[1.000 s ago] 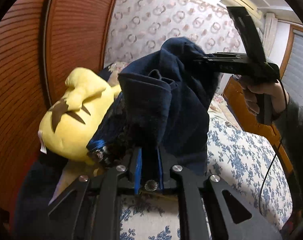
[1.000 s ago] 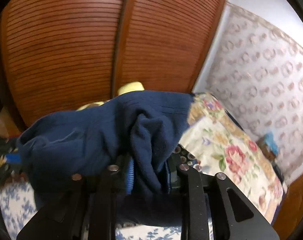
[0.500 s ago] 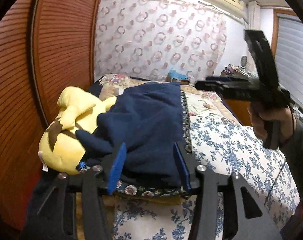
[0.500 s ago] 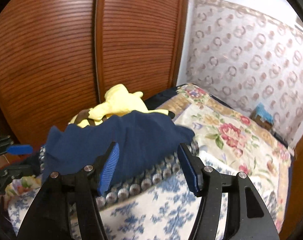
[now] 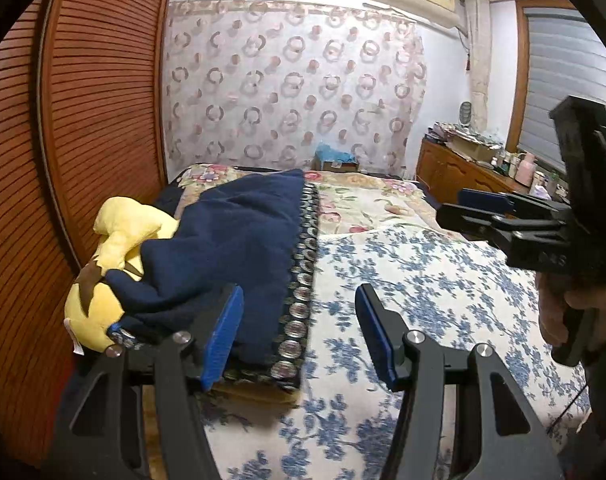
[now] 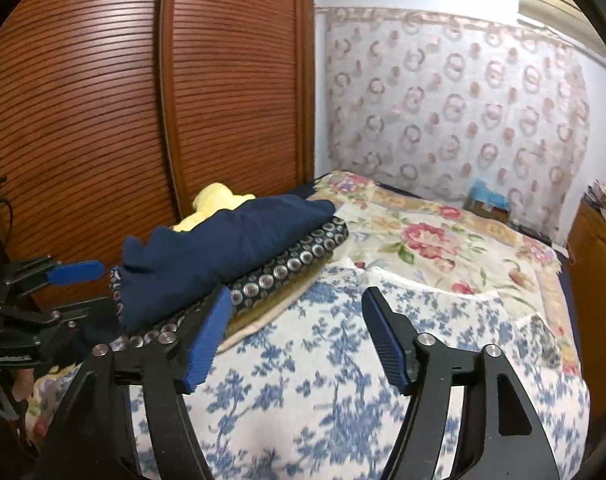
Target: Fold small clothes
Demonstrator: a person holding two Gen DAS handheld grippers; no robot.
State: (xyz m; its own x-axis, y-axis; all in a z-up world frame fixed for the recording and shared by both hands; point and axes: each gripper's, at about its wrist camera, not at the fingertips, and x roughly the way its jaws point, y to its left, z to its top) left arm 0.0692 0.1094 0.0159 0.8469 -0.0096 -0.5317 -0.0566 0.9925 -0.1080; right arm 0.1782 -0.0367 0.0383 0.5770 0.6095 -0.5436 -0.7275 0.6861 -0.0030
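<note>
A folded navy garment [image 5: 231, 240] [image 6: 223, 244] lies on top of a dark folded cloth with round silver patterns [image 5: 301, 292] [image 6: 291, 264], at the left side of the bed. My left gripper [image 5: 299, 330] hovers just in front of this stack, its jaws opening, with nothing between the blue pads. My right gripper [image 6: 295, 336] is drawn back over the blue-flowered bedspread [image 6: 323, 380], jaws also opening and empty. In the left wrist view the right gripper [image 5: 483, 204] shows at the right edge, held by a hand [image 5: 559, 312]. The left gripper [image 6: 69, 274] appears at the left edge of the right wrist view.
A yellow plush toy [image 5: 115, 264] leans against the navy garment by the brown slatted wardrobe doors [image 6: 103, 100]. A rose-patterned quilt [image 6: 443, 240] covers the far part of the bed. A wooden dresser [image 5: 459, 172] with clutter stands at the right wall.
Both grippers held the navy garment up a second ago. They have let it go onto the patterned stack, opened, and pulled back, the right one farther to the right.
</note>
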